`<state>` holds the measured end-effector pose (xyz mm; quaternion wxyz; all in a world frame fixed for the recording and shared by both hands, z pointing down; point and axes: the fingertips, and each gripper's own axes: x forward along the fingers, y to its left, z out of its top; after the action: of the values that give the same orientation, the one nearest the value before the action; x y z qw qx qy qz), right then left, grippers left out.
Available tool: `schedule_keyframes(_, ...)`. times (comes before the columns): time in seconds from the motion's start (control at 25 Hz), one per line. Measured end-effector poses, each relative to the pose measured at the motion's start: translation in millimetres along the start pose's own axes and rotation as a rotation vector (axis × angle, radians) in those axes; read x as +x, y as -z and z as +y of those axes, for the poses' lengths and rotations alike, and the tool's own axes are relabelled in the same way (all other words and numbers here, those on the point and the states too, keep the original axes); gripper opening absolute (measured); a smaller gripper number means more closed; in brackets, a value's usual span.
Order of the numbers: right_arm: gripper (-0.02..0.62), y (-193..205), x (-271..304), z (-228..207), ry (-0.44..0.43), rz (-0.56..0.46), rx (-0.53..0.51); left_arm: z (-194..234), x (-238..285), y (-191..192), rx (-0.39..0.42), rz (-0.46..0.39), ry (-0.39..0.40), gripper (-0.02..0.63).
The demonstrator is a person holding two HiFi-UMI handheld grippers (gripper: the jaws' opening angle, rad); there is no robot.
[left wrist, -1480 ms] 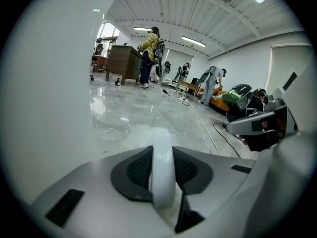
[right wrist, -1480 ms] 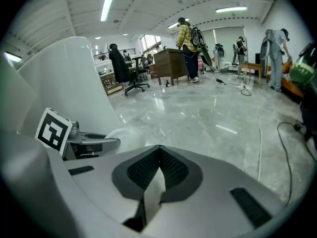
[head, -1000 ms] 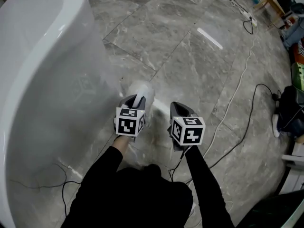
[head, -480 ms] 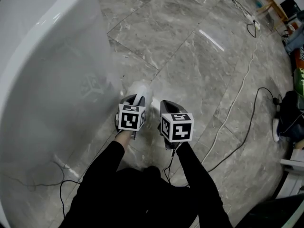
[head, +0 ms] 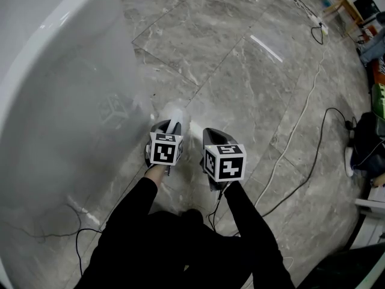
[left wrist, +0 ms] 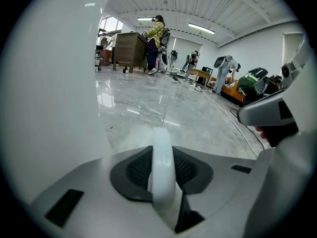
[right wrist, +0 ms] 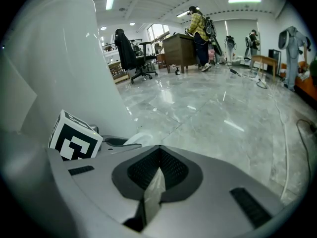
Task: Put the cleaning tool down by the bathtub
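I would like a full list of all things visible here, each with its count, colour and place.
smooth white bathtub: one, white, left of the grippers.
grey marble tile floor: one, grey, underneath everything.
white cleaning tool: one, white, in the left gripper, beside the bathtub.
floor cables: at least two, white and black, right side.
brown wooden desk: one, brown, far across the room.
left gripper: one, grey, shut on the tool.
right gripper: one, grey, jaws together, beside the left one.
black sleeves: two, black, bottom.
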<state>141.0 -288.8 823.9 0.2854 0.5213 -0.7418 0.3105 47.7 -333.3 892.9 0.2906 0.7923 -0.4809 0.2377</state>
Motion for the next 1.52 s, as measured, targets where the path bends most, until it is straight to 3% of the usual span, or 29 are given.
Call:
schedule_keyframes(0.28, 0.0, -6.2, -6.0, 6.4, 0.002, -0.009, -0.031, -3.7, -14.4, -10.1, 0.008, -0.008, -0.002, 0.118)
schedule_keyframes(0.56, 0.001, -20.4, -24.0, 14.1, -0.006, -0.03, -0.06, -16.2, -71.5, -42.1, 0.003, -0.111, 0.083, 0.115)
schedule_keyframes(0.84, 0.0, -33.5, -44.3, 31.2, -0.035, -0.069, -0.08, -35.5, -116.1, -67.4, 0.009, -0.189, 0.155, 0.009)
schedule_keyframes(1.12, 0.001, -35.9, -50.8, 44.5, -0.074, -0.09, -0.081, -46.2, -137.8, -79.6, -0.037, -0.178, 0.2, 0.008)
schedule_keyframes(1.52, 0.0, -31.7, -57.3, 46.5, -0.085, -0.1, -0.064, -44.3, -140.0, -74.5, -0.038, -0.178, 0.191, 0.008)
